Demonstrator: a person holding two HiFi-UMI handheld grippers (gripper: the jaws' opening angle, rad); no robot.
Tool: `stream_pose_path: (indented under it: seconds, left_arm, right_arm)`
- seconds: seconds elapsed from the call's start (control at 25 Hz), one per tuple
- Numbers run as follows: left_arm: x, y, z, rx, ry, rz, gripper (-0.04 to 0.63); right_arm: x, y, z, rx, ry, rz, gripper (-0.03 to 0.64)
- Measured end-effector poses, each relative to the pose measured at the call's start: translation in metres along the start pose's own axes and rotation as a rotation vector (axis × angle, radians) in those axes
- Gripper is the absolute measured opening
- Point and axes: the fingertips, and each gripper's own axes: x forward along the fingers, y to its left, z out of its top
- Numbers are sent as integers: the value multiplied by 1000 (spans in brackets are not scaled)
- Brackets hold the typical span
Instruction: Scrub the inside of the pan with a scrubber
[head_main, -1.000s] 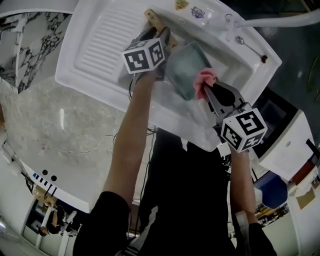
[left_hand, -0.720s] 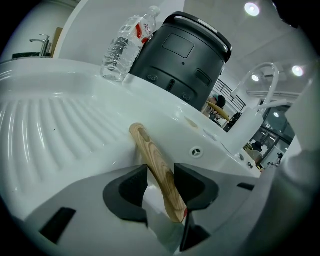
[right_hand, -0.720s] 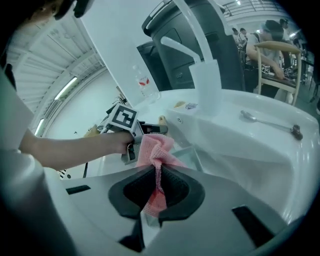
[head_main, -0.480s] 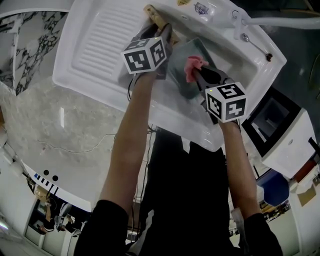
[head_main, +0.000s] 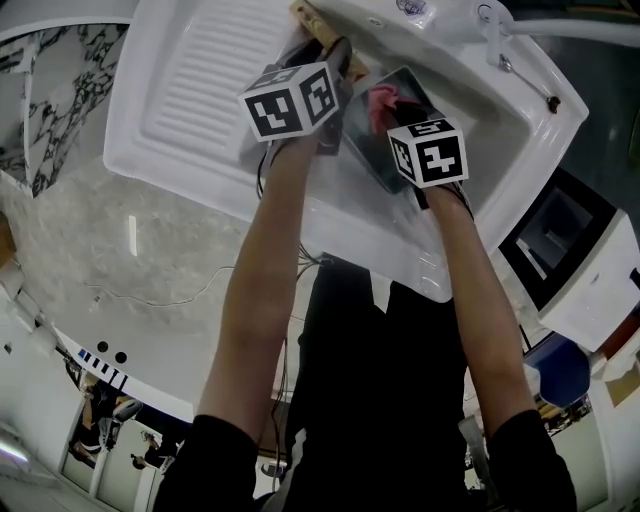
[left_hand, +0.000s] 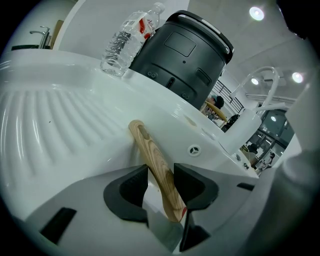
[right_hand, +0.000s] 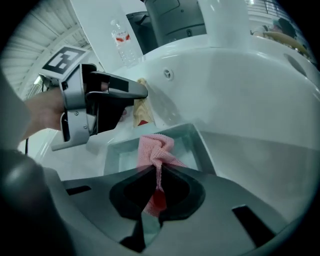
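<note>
A square grey pan lies tilted in the white sink basin. Its wooden handle rests against the basin's left wall. My left gripper is shut on that handle, which runs up between the two pads. My right gripper is shut on a crumpled pink scrubber. In the right gripper view the scrubber sticks out past the jaws, right over the pan's inside; whether it touches the metal I cannot tell. The left gripper shows beside the handle.
The ribbed draining board lies left of the basin. Behind the sink stand a water bottle and a black cooker-like appliance. The curved tap rises at the right. A marble counter and a white appliance flank the sink.
My right gripper has come down and leftward with the pink scrubber, from the basin's right side to just over the pan. The left gripper has kept its hold on the handle.
</note>
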Motion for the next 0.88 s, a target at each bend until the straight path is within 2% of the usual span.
stream_pose_path:
  seconds: [0.16, 0.4, 0.64, 0.88]
  left_arm:
    - [0, 0, -1, 7, 1, 2, 184]
    - [-1, 1, -1, 20, 6, 11, 184]
    - [0, 2, 1, 22, 7, 21, 184]
    - [0, 2, -1, 22, 6, 9, 184]
  right_arm:
    - [9, -4, 5, -14, -9, -36, 31]
    - [15, -10, 26, -40, -75, -158, 31]
    - [16, -24, 39, 14, -112, -249, 31]
    - [10, -41, 43, 148, -201, -338, 31]
